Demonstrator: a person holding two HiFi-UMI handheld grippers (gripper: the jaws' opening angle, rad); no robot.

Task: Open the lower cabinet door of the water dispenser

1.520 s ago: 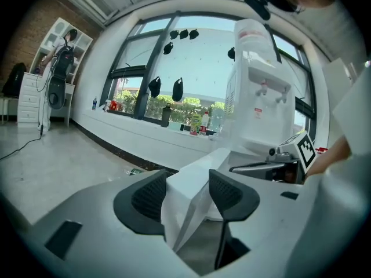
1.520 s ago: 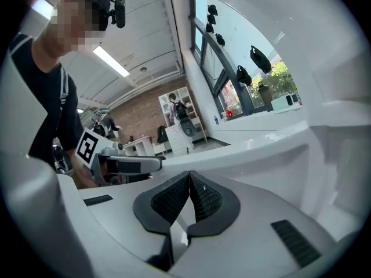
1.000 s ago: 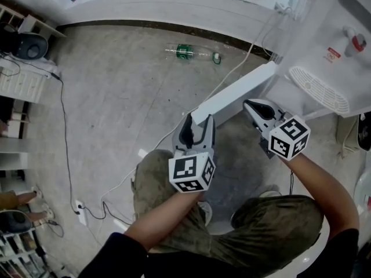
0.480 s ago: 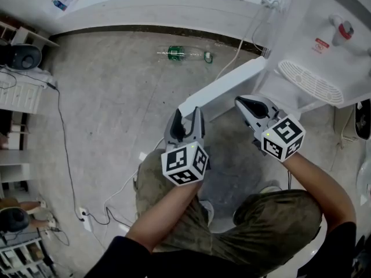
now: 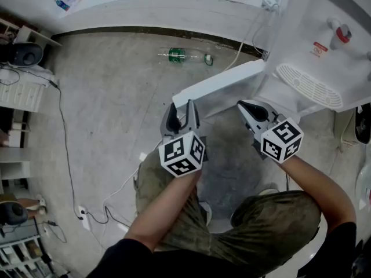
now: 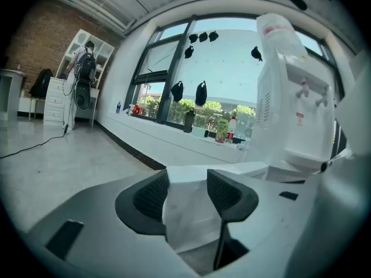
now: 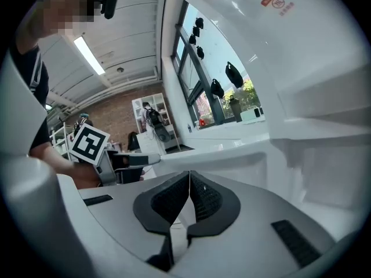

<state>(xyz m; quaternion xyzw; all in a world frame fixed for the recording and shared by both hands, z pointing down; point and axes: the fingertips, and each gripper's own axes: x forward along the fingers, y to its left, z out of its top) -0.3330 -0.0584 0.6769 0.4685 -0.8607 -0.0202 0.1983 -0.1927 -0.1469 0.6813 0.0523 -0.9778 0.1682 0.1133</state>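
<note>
Water dispenser (image 5: 324,51) sits at 2 o'clock in your head view, white. Its lower cabinet door (image 5: 223,81) is already swung out, top edge running from the hinge side by the dispenser toward 8 o'clock over the floor (image 5: 116,97).

Your left gripper (image 5: 179,110) straddles the free end of that door. Left gripper view: the white door panel (image 6: 191,213) fills the gap between the two dark pads (image 6: 152,196), so the claw is clamped on the door edge at a medium width. Jaws have just been closing, door between them.

Your right gripper (image 5: 246,106) is at 3 o'clock of the left one, near the door and below its top edge, tips aimed toward 11 o'clock. Right gripper view: claw (image 7: 189,198) pinched fully together, nothing between the pads. Not touching the door as far as I can tell.

Green-labelled plastic bottle (image 5: 185,55) lies on the floor at 12 o'clock of the left gripper, well apart. A white cable (image 5: 240,54) runs across the floor just past the door.
</note>
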